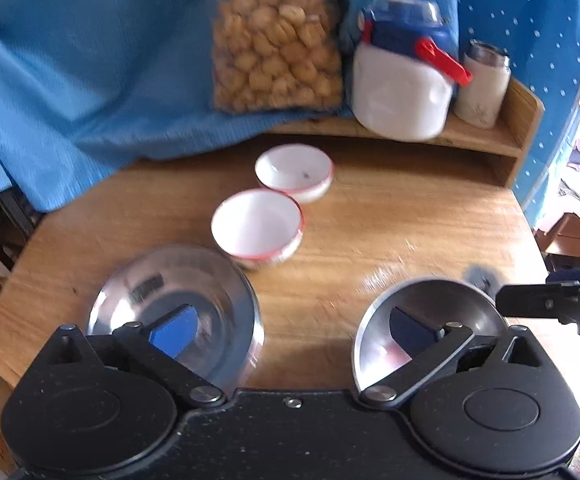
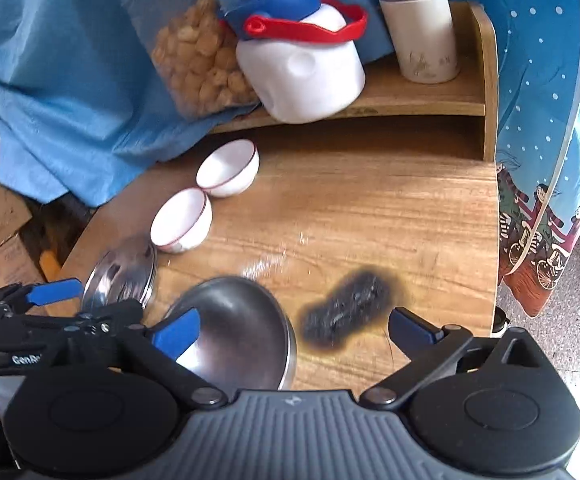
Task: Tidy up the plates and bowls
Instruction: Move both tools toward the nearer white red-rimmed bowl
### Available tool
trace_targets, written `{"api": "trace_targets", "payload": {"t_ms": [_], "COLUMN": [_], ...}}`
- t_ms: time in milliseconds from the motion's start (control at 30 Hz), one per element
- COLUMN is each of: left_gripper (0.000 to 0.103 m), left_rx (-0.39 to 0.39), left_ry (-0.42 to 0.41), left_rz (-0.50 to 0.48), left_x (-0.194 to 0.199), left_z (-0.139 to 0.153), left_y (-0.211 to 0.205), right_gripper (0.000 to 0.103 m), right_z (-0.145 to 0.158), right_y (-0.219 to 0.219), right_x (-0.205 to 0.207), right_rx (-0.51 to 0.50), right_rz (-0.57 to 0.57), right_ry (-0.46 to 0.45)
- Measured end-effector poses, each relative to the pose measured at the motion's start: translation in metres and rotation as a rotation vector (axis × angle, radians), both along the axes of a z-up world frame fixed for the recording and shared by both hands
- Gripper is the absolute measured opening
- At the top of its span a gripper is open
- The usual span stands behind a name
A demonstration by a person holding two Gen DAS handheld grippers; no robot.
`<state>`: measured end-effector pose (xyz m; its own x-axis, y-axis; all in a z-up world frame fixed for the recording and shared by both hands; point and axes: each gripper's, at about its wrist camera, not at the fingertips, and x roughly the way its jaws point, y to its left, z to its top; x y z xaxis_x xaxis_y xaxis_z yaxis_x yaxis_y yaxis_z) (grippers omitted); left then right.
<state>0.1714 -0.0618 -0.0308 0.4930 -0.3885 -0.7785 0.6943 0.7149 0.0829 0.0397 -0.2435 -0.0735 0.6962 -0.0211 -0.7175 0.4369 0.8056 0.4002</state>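
Two red-rimmed white bowls [image 1: 258, 226], touching, twelve o'clock; two steel dishes [image 1: 176, 304] apart, seemingly unstacked. Left gripper [image 1: 292, 328], right gripper [image 2: 294, 330]: released, empty.

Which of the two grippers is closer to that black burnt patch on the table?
Right. The burnt patch lies on the table between the right gripper's open fingers. The left gripper hangs further off, beyond the nearer steel bowl, above the other steel bowl.

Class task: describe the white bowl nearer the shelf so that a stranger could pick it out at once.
Start at the wooden table and find the raised shelf at its back. Two red-rimmed white bowls sit before it. Yours is the white bowl nearer the shelf, below the white jug; the metal bowls are farther away.
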Motion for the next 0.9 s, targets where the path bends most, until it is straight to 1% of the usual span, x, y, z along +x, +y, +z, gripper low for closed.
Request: {"api": "trace_targets", "payload": {"t_ms": [67,133,233,333,400,433,500,600,667,733,800,900], "left_gripper": [0.102,0.102,0.102,0.102,0.102,0.102,0.102,0.102,0.102,0.102,0.102,0.102], "left_rx": [0.016,0.016,-0.018,-0.052,-0.042,-0.028,-0.020,-0.039,-0.041,-0.029,-0.010,-0.021], "left_ry": [0.005,0.018,0.019,0.050,0.077,0.071,0.030,0.011,-0.020,-0.071,-0.101,-0.080], "left_rz": [0.009,0.026,0.066,0.072,0.078,0.080,0.084,0.091,0.088,0.051,0.025,0.032], "left_x": [0.010,0.020,0.037,0.053,0.060,0.064,0.068,0.079,0.087,0.089,0.092,0.104], "left_z": [-0.001,-0.001,0.003,0.009,0.009,0.008,0.010,0.015,0.018,0.019,0.018,0.014], "left_y": [-0.002,-0.003,-0.003,-0.006,-0.011,-0.014,-0.017,-0.017,-0.015,-0.013,-0.011,0.000], "right_gripper": [0.103,0.103,0.103,0.103,0.103,0.103,0.103,0.103,0.103,0.103,0.103,0.103], "right_z": [-0.002,-0.003,-0.002,0.003,0.006,0.007,0.009,0.009,0.010,0.011,0.012,0.012], "right_y": [0.000,0.002,0.003,0.003,0.001,-0.001,-0.001,0.000,0.003,0.007,0.011,0.015], "right_x": [0.006,0.010,0.012,0.010,0.011,0.012,0.014,0.017,0.021,0.024,0.027,0.034], "right_rx": [0.003,-0.001,-0.014,-0.029,-0.046,-0.052,-0.064,-0.063,-0.068,-0.084,-0.096,-0.096], "right_rz": [0.004,0.010,0.006,-0.038,-0.072,-0.086,-0.104,-0.112,-0.109,-0.114,-0.120,-0.124], "right_ry": [0.010,0.016,0.017,-0.009,-0.022,-0.024,-0.027,-0.014,-0.003,0.015,0.024,0.033]}}
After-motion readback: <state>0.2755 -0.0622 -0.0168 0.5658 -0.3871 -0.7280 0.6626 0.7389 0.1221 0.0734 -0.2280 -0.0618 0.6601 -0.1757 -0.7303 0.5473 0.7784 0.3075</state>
